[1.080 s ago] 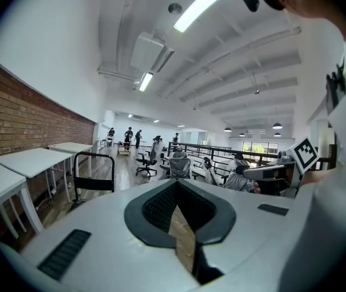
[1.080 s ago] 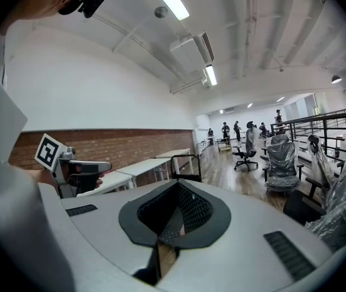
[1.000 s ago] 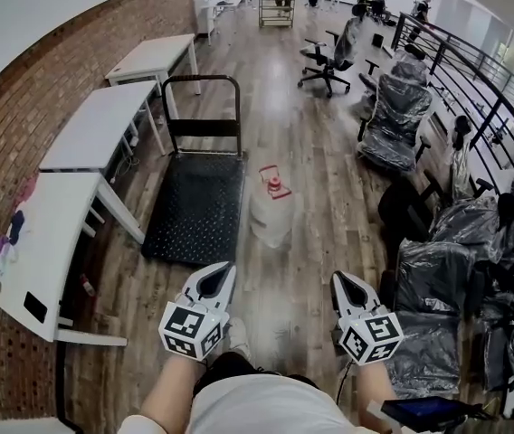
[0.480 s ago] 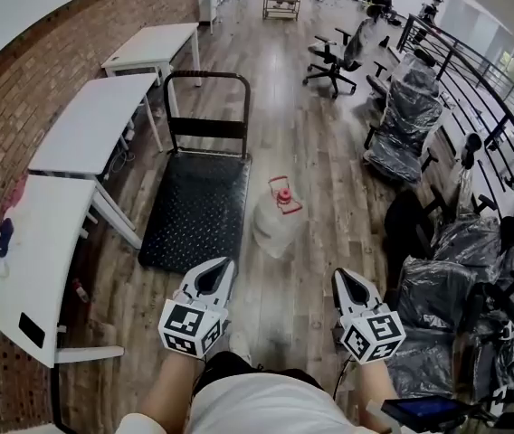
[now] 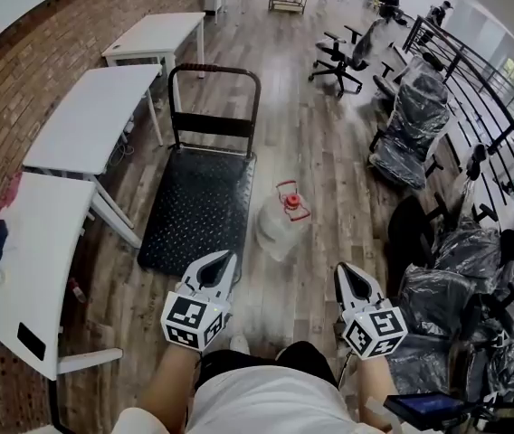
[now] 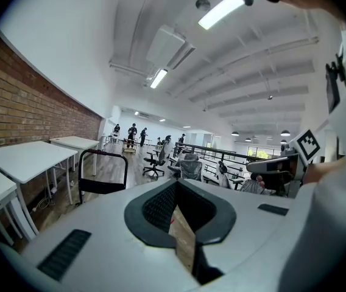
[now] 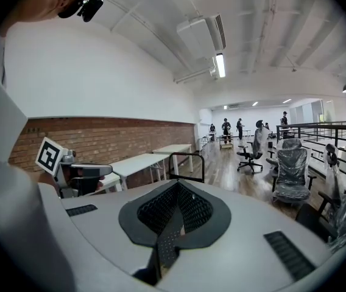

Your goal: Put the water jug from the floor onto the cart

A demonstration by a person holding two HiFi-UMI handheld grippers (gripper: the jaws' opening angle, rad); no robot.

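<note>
- The left claw (image 5: 225, 260) was released: its jaws stood a narrow slit apart, and we saw only floor through the slit, with nothing between the jaws.
- The right claw (image 7: 174, 219) was clenched: its jaws met along their length, and it held nothing.
- We held both claws low in front of the body, pointed forward and well apart from each other.
- The water jug (image 5: 280, 231) stood upright on the wooden floor (image 5: 325, 179), ahead of both claws and between their lines of aim. Neither claw touched it.
- The jug's red cap (image 5: 290, 201) was on its neck, on the side away from the claws.
- The cart (image 5: 198, 211), a flat black platform, lay ahead of the left claw and slightly to that claw's outer side. Its deck carried nothing.
- The jug stood just beside the cart edge nearer the right claw. We could not tell whether the two touched.
- The cart's push handle (image 5: 214, 70) rose at the end far from the claws.
- White tables (image 5: 90, 120) stood beyond the cart, on the left claw's outer side.
- Plastic-wrapped chairs (image 5: 417, 107) stood on the right claw's outer side.
</note>
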